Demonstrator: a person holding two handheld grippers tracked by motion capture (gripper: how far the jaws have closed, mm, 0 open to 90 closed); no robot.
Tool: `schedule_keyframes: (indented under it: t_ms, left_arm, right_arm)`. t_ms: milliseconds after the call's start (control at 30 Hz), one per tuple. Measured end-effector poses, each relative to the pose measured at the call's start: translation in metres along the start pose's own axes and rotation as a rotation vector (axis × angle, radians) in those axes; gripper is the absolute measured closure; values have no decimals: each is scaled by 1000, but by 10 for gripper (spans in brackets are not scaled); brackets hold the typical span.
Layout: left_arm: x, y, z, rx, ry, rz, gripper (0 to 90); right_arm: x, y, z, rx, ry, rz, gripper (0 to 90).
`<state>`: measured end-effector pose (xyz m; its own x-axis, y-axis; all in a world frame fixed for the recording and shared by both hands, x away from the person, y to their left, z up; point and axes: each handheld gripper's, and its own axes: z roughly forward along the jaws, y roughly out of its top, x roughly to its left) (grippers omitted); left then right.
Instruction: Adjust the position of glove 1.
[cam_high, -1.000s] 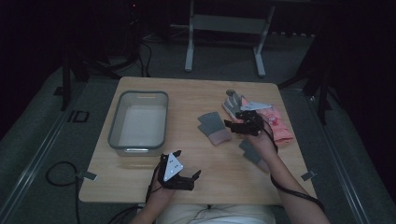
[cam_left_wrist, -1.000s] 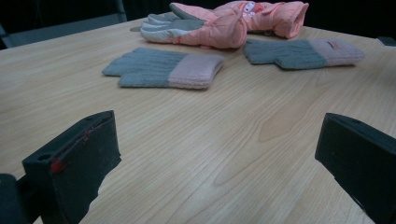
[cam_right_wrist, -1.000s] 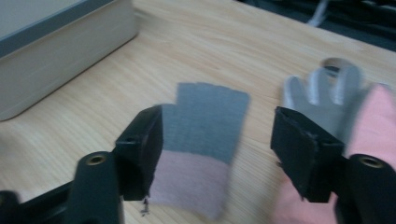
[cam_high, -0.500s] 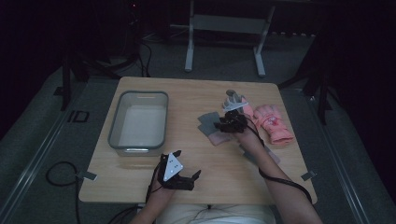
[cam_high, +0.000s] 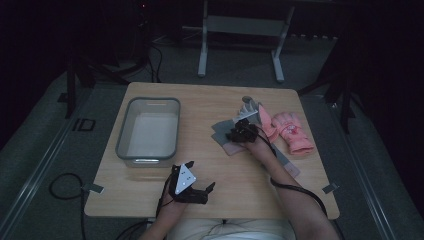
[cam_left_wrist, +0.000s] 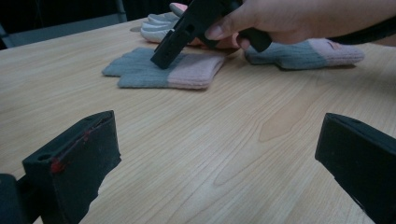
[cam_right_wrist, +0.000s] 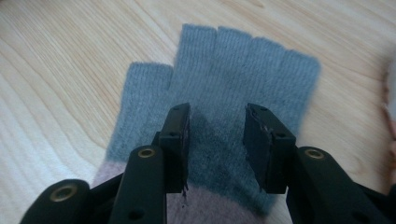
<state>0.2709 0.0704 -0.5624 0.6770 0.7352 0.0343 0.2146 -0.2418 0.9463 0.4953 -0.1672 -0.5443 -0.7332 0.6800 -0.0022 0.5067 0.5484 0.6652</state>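
Observation:
A grey fingerless glove with a pink cuff (cam_high: 221, 131) (cam_left_wrist: 140, 73) (cam_right_wrist: 243, 60) lies flat on the wooden table (cam_high: 200, 107), right of centre. My right gripper (cam_high: 237, 134) (cam_right_wrist: 217, 130) (cam_left_wrist: 161, 58) points down on its palm area. Its jaws have just been closing and stand partly apart, tips on the flat knit, with no fold pinched between the pads. My left gripper (cam_high: 207, 192) (cam_left_wrist: 215, 154) rests near the front edge with its jaws wide open over bare wood and nothing between them.
A grey plastic bin (cam_high: 120, 142) stands at the left of the table. A second grey and pink glove (cam_high: 287, 161) (cam_left_wrist: 303, 53) lies under the right forearm. A pink glove (cam_high: 292, 131) and a white glove (cam_high: 250, 107) (cam_left_wrist: 159, 25) lie further right and back.
The right gripper has moved left and down from the pink glove onto the grey glove, and its jaws have narrowed. The left gripper has stayed put.

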Motion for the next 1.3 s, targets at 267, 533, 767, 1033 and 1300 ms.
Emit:
schedule_keyframes:
  t_ms: [267, 533, 767, 1033, 1300]
  left_arm:
    - [1, 0, 0, -2, 1, -5, 0]
    - [1, 0, 0, -2, -2, -8, 0]
    - [1, 0, 0, -5, 3, -8, 0]
    - [0, 0, -1, -5, 4, -7, 0]
    - [0, 0, 0, -5, -1, 1, 0]
  right_arm:
    - [1, 1, 2, -1, -16, 32, 801]
    - [19, 10, -26, -41, -38, 153, 856]
    - [58, 6, -79, -157, -108, 258, 857]
    - [83, -19, -106, -241, -156, 402, 855]
    - [105, -37, -89, -214, -166, 460, 856]
